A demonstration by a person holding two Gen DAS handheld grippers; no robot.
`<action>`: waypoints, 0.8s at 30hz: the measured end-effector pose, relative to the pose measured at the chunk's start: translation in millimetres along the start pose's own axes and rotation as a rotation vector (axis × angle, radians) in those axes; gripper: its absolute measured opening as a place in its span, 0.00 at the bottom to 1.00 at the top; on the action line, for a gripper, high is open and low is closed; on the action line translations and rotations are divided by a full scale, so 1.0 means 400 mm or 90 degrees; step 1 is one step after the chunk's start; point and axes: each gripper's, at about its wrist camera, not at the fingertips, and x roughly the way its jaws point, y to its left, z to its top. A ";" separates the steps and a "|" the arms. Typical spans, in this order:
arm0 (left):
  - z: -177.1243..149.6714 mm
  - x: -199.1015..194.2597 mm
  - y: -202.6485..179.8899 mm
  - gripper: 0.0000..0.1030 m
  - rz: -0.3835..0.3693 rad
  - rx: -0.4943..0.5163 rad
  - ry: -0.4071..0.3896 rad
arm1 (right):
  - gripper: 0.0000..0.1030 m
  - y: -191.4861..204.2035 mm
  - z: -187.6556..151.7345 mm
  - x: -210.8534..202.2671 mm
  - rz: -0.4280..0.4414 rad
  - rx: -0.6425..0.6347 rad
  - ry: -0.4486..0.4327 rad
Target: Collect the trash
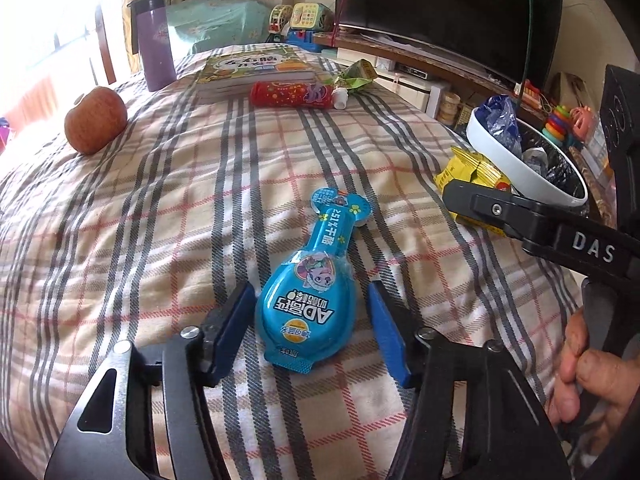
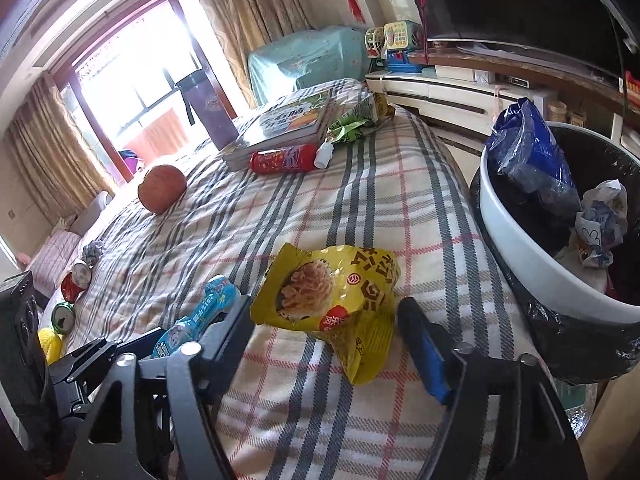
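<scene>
A blue, spoon-shaped snack packet [image 1: 306, 292] printed with a cartoon pony lies flat on the plaid bedspread [image 1: 200, 184], between the half-open jaws of the left gripper [image 1: 310, 320]; the blue pads stand just clear of its sides. The right gripper [image 2: 324, 328] straddles a crumpled yellow noodle wrapper [image 2: 332, 300] near the bed's edge, jaws half open; whether its pads touch the wrapper is unclear. Beside it, the white-rimmed trash bin [image 2: 532, 248] is cut off by the frame, its black liner hiding the bottom.
</scene>
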 end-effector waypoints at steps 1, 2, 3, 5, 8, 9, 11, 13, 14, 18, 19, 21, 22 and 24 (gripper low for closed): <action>0.000 0.000 -0.002 0.49 0.001 0.003 0.000 | 0.53 -0.003 -0.001 0.000 0.001 0.004 0.002; -0.001 -0.001 -0.004 0.47 0.000 0.006 -0.001 | 0.52 -0.006 -0.002 0.000 0.003 0.007 0.003; 0.001 -0.001 -0.007 0.46 0.000 0.009 -0.001 | 0.44 -0.008 -0.002 -0.003 0.008 0.010 0.002; 0.001 -0.003 -0.009 0.46 0.000 0.013 0.000 | 0.27 -0.012 -0.004 -0.015 0.006 0.013 -0.004; -0.003 -0.009 -0.011 0.45 -0.002 0.012 -0.001 | 0.27 -0.020 -0.018 -0.041 0.022 0.022 -0.015; -0.005 -0.013 -0.010 0.45 -0.006 0.009 -0.002 | 0.27 -0.021 -0.026 -0.052 0.021 0.021 -0.020; -0.010 -0.021 -0.007 0.45 -0.012 0.001 -0.004 | 0.26 -0.019 -0.038 -0.064 0.020 0.017 -0.022; -0.017 -0.030 -0.003 0.45 -0.021 -0.010 -0.005 | 0.26 -0.021 -0.050 -0.070 0.023 0.019 -0.019; -0.022 -0.035 0.001 0.45 -0.029 -0.019 -0.006 | 0.26 -0.026 -0.056 -0.075 0.029 0.024 -0.017; -0.039 -0.051 -0.001 0.45 -0.053 -0.037 -0.007 | 0.26 -0.032 -0.065 -0.106 0.035 0.030 -0.024; -0.041 -0.055 -0.005 0.45 -0.059 -0.040 -0.008 | 0.26 -0.032 -0.065 -0.117 0.038 0.030 -0.028; -0.043 -0.060 -0.015 0.45 -0.076 -0.046 -0.008 | 0.26 -0.034 -0.065 -0.136 0.041 0.030 -0.036; -0.042 -0.063 -0.023 0.45 -0.083 -0.047 -0.009 | 0.26 -0.036 -0.066 -0.147 0.041 0.031 -0.039; -0.039 -0.070 -0.038 0.45 -0.090 -0.044 -0.012 | 0.26 -0.045 -0.069 -0.165 0.042 0.034 -0.045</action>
